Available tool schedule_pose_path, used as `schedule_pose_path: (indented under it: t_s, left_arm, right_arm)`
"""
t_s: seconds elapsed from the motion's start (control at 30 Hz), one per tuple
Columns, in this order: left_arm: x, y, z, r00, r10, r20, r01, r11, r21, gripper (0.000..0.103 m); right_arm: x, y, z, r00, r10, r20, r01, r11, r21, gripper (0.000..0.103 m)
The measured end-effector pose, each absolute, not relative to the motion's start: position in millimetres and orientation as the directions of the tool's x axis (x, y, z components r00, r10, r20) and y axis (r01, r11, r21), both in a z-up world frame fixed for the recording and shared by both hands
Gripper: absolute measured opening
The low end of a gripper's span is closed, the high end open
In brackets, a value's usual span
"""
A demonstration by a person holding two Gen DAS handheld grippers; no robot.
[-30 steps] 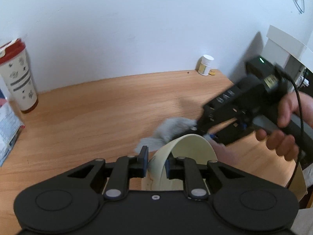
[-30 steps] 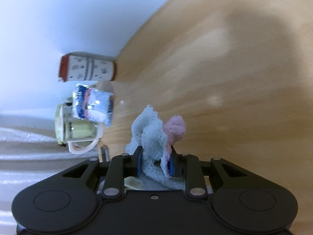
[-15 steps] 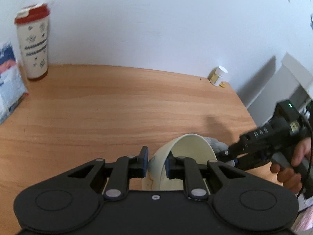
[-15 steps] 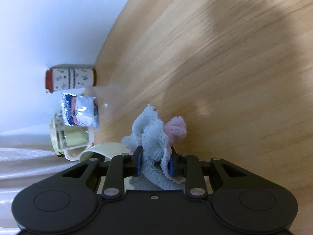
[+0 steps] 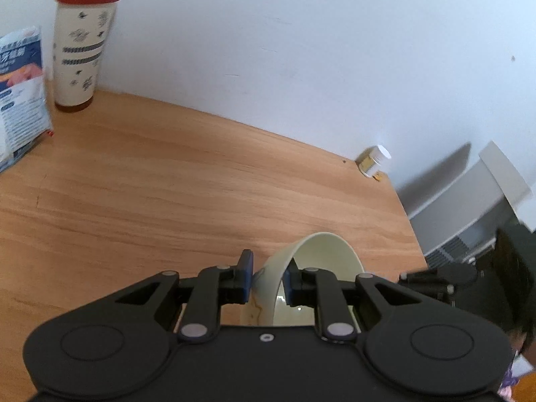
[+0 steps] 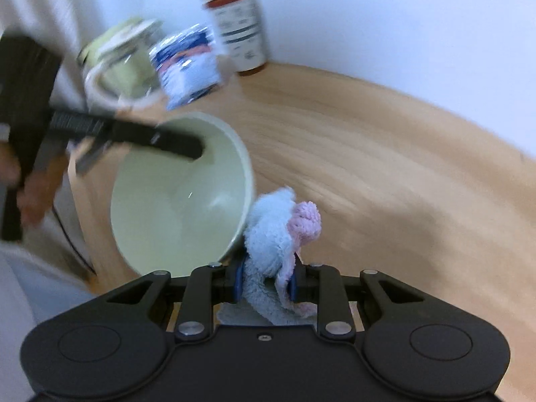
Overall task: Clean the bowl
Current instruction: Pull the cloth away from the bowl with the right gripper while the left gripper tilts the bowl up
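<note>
A cream bowl [image 5: 321, 251] is held tilted above the wooden table, and my left gripper [image 5: 267, 276] is shut on its rim, one pad outside and one inside. In the right wrist view the same bowl [image 6: 174, 201] shows its pale inside, with the left gripper's black finger [image 6: 160, 140] reaching over its far rim. My right gripper [image 6: 264, 283] is shut on a blue and pink fluffy cloth [image 6: 284, 221]. The cloth bunches up just beside the bowl's near rim, at its outer wall.
A red-lidded patterned tumbler [image 5: 82, 43] and a blue and white packet [image 5: 20, 97] stand at the back left by the wall. A small white-capped bottle [image 5: 373, 164] sits at the table's far right corner. A pale green jug [image 6: 120, 63] stands behind the bowl.
My right gripper has rolled strongly and risen with the cloth, so the bowl's inside now faces it. My left gripper has rolled and shifted, keeping the bowl; the other gripper has slid to the frame's right edge.
</note>
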State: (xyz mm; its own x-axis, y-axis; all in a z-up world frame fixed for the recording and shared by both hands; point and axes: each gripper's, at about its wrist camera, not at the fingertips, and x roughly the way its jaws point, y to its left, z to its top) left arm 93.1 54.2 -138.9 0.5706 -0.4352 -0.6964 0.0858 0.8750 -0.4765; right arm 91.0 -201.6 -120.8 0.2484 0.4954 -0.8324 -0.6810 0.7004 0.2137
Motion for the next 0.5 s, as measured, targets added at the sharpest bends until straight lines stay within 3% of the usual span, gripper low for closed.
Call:
schedule_pose_path:
  t_s: [0.13,0.5]
  left_arm:
    - [97.4,55.3,-142.2,0.563,-0.431,-0.705,0.06,0.872,-0.485,0.016]
    - [98.3,57.7,-150.0,0.571,-0.42,-0.706,0.003,0.861,-0.509,0.017]
  right_arm:
    - [78.3,-187.2,-121.9,0.244,0.488,-0.838,-0.728,0.663,0.173,0.028]
    - [71.3,-181.7,-135.5,0.196,0.545,-0.815,-0.585,0.732,0.349,0.028]
